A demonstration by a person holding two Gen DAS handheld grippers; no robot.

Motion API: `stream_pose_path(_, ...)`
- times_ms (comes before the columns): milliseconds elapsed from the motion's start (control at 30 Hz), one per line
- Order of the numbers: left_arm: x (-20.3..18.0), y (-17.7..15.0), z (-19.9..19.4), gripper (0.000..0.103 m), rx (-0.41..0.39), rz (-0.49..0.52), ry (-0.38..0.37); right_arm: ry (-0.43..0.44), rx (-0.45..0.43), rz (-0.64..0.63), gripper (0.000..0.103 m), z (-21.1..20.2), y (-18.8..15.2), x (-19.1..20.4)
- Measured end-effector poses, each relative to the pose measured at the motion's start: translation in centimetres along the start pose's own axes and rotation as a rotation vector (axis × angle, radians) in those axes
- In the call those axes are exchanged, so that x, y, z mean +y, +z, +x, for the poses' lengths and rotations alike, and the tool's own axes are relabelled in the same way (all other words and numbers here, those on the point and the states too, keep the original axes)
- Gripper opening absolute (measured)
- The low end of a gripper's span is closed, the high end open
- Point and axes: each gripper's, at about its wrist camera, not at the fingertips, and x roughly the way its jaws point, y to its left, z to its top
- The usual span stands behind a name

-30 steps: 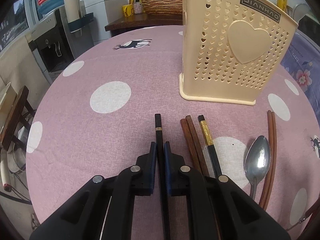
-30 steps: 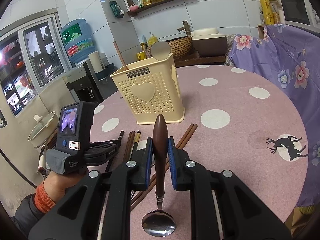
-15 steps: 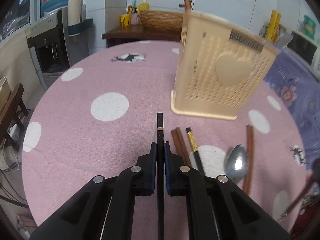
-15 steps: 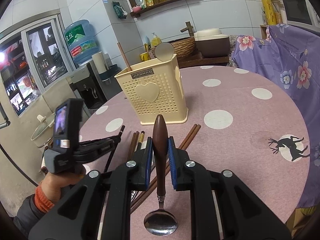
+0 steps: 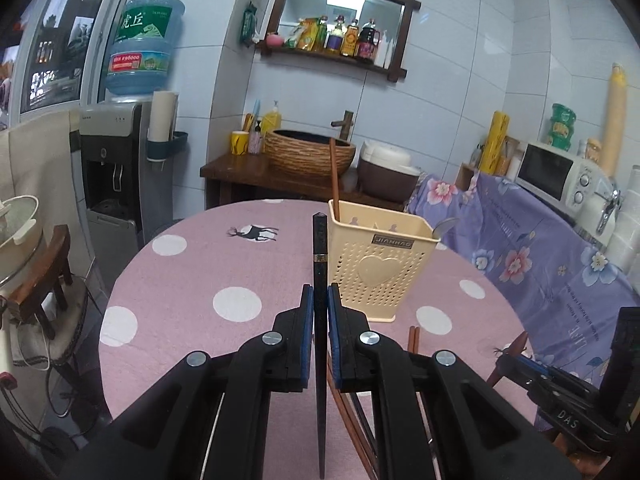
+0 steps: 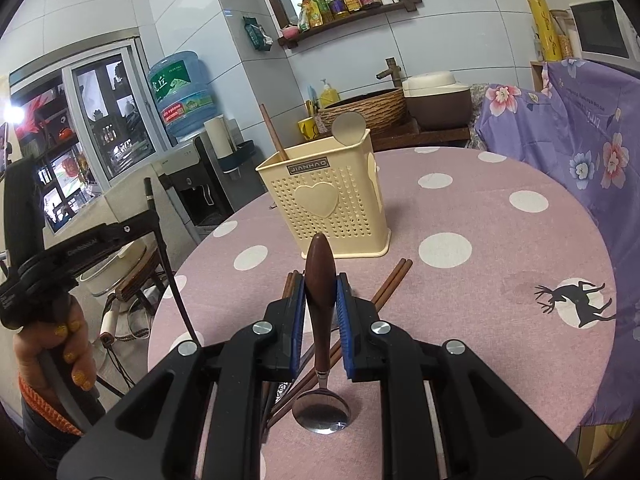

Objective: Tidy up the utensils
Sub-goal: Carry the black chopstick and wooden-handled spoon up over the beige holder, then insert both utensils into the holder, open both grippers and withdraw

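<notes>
Holding a black chopstick (image 5: 319,280) in our left gripper (image 5: 319,300), jaws clamped tight on it, we see it run up the centre of the left wrist frame, lifted clear of the pink polka-dot desk (image 5: 192,280). Our right gripper (image 6: 320,300) has its jaws closed on a wooden-handled spoon (image 6: 320,280), bowl toward the bottom of the right wrist frame. Right of centre stands the cream utensil holder (image 5: 380,264), with brown chopsticks (image 6: 390,284) lying on the desk in front of it.
</notes>
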Motion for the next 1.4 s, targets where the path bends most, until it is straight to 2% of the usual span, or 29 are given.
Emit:
stream_pose_path(300,0.7,0.8,0.0,0.008,-0.034,-0.02,-0.009,0.003,-0.013,-0.025,0.016,-0.1,0.8,0.7)
stream_pose_path(567,0.6,2.4,0.4,0.008,-0.066,-0.015,-0.031,0.038,-0.025,-0.053,0.016,0.4,3.0,1.3)
stream_pose_path(733,0.1,6.6,0.3,0.008,-0.121,-0.016,-0.067,0.064,-0.05,-0.095,0.016,1.0,7.2,2.3)
stream_pose_path(933,-2.0,14.2,0.5,0.008,-0.217,-0.01,-0.107,0.058,-0.16,-0.163,0.016,1.2,16.0,4.7)
stream_pose_path(1067,-3.3,17.7,2.5,0.008,-0.24,-0.006,-0.101,0.011,-0.216,-0.185,0.016,2.6,21.0,5.6)
stream_pose_path(1233,-4.2,18.5,6.3,0.008,-0.256,0.014,-0.069,-0.065,-0.228,-0.197,0.016,6.7,23.3,4.8)
stream_pose_path(1300,-4.3,17.8,7.8,0.008,-0.258,0.031,-0.051,-0.085,-0.21,-0.198,0.016,8.4,22.9,4.0)
stream_pose_path(1400,-4.0,16.2,10.1,0.008,-0.206,0.035,-0.04,-0.103,-0.151,-0.19,0.016,11.1,21.6,2.8)
